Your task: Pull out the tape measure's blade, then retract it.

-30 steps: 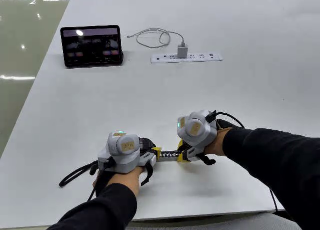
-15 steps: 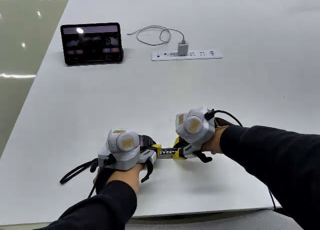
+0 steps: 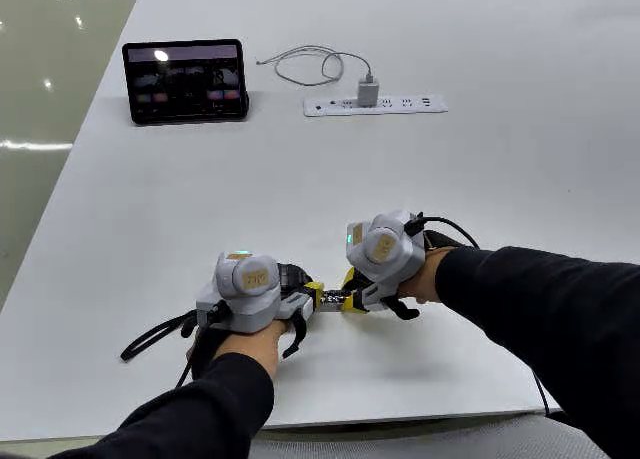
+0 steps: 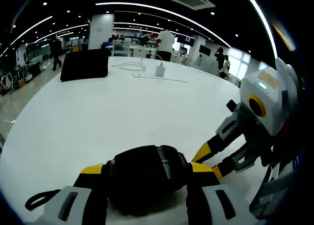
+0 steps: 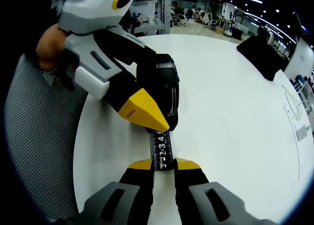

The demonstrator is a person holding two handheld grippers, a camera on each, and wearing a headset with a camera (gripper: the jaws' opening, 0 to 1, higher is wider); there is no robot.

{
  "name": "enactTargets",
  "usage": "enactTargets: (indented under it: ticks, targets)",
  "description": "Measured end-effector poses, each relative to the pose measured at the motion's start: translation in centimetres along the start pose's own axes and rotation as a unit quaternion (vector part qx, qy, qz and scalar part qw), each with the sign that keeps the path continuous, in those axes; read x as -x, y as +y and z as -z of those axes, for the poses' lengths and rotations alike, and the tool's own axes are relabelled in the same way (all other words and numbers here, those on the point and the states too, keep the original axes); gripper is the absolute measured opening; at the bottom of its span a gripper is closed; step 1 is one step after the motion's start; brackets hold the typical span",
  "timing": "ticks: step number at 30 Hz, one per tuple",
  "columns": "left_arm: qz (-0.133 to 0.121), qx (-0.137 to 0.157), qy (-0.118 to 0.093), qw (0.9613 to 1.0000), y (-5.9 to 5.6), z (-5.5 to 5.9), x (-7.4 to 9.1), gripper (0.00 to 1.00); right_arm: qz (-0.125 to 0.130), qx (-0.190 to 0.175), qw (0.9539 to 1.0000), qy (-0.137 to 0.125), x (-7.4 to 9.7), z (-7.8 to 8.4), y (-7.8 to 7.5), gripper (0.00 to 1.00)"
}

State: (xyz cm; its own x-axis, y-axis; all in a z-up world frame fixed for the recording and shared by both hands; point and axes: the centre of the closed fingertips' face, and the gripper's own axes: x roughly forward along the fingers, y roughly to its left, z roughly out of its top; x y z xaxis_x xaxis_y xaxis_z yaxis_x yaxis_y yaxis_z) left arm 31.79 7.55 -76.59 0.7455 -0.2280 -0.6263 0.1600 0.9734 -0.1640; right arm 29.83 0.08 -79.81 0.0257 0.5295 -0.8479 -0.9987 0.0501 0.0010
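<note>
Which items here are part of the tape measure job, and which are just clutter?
In the job: tape measure, blade, left hand-held gripper, right hand-held gripper.
Lying about: tablet, power strip, charger.

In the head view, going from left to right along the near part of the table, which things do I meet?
The left gripper, shut on the tape measure's case → short exposed piece of blade → right gripper, shut on that blade → the person's dark right sleeve.
</note>
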Motion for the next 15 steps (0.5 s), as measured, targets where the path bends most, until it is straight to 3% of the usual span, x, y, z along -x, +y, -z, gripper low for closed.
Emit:
enactTargets:
  ticks: [15]
  targets:
    - [0.0, 0.003, 0.0, 1.0, 0.05, -0.04, -0.1, 0.61, -0.003, 0.0, 0.9999, -0.011, -0.61, -0.96, 0.07, 0.11]
